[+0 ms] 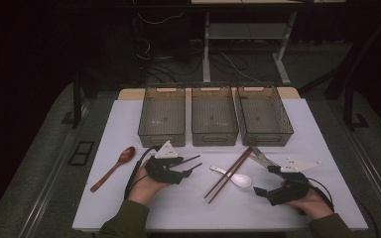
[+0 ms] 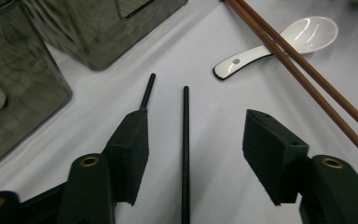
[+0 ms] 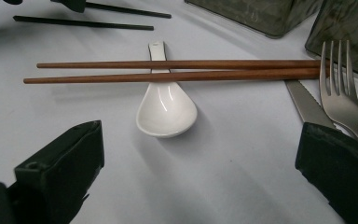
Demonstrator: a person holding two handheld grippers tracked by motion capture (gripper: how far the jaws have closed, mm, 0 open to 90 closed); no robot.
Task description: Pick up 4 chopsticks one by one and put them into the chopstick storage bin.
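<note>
My left gripper [image 1: 182, 167] [image 2: 196, 121] is open, low over the white mat. One black chopstick [image 2: 185, 140] lies on the mat between its jaws with no pad touching it. A second black chopstick [image 2: 148, 91] sticks out past the left jaw's tip. My right gripper [image 1: 264, 180] [image 3: 200, 133] stands wide open with nothing between its jaws. Ahead of it a white ceramic spoon [image 3: 167, 109] [image 1: 235, 177] lies under a pair of brown chopsticks [image 3: 177, 70] [image 1: 228, 173]. A fork [image 3: 338, 88] and a knife [image 3: 305, 105] lie by its right jaw.
Three dark see-through bins [image 1: 161, 138] [image 1: 214, 139] [image 1: 265, 139] stand side by side at the back of the white mat [image 1: 129, 198]. A wooden spoon [image 1: 114, 167] lies at the left. Beyond the mat the table edge drops to a dark floor.
</note>
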